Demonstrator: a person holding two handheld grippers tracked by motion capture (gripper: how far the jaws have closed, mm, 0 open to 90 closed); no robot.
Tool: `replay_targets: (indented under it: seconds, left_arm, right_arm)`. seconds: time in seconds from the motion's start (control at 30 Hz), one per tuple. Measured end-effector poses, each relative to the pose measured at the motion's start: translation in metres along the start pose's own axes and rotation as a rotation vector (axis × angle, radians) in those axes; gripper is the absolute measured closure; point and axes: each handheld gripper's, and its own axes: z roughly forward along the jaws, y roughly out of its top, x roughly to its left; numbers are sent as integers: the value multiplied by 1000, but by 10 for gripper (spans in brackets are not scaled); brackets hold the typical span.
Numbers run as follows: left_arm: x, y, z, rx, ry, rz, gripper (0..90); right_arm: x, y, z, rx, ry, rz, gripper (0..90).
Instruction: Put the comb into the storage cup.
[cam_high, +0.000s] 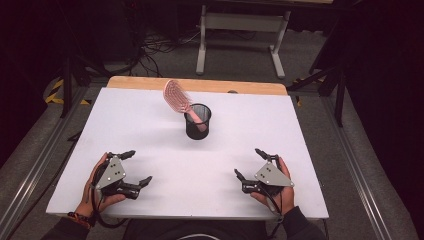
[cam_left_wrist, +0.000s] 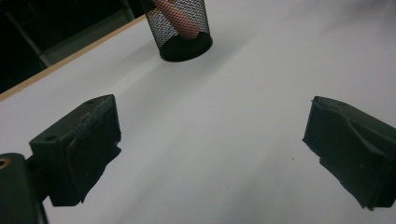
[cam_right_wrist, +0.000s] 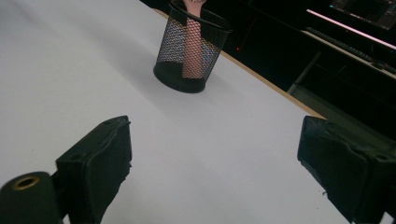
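The person's left hand (cam_high: 95, 185) is resting low at the 7 o'clock corner of the white table (cam_high: 150, 125), wrapped around the left gripper (cam_high: 137, 167); the jaws are standing wide apart with nothing between them, aiming toward 1 o'clock; the right hand (cam_high: 280, 192) is lying at the 5 o'clock corner, holding the right gripper (cam_high: 247, 162), whose jaws are likewise spread and empty, aiming toward 11 o'clock; both grippers are sitting close over the table top.

The black mesh cup (cam_high: 198, 121) is standing upright near the middle of the table, toward 12 o'clock from both grippers and well apart from each; in the left gripper view the cup (cam_left_wrist: 180, 28) is showing at the upper edge, beyond the open jaws; in the right gripper view it (cam_right_wrist: 191, 46) is sitting likewise beyond the gap.

The pink hairbrush (cam_high: 178, 97) is standing handle-down inside the cup, leaning toward 11 o'clock; its oval bristled head is sticking out above the rim; its handle is showing through the mesh.
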Motion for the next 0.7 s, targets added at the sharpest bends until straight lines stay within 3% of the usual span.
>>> replay_targets:
  seconds: [0.57,0.7]
  left_arm:
    - [0,1,2,6,8,5,46]
    - [0,1,3,14,27,3,47]
  right_arm:
    - [-6,-3,-1,11,5,19,99]
    - [-7,-3,-1,14,-1,24,98]
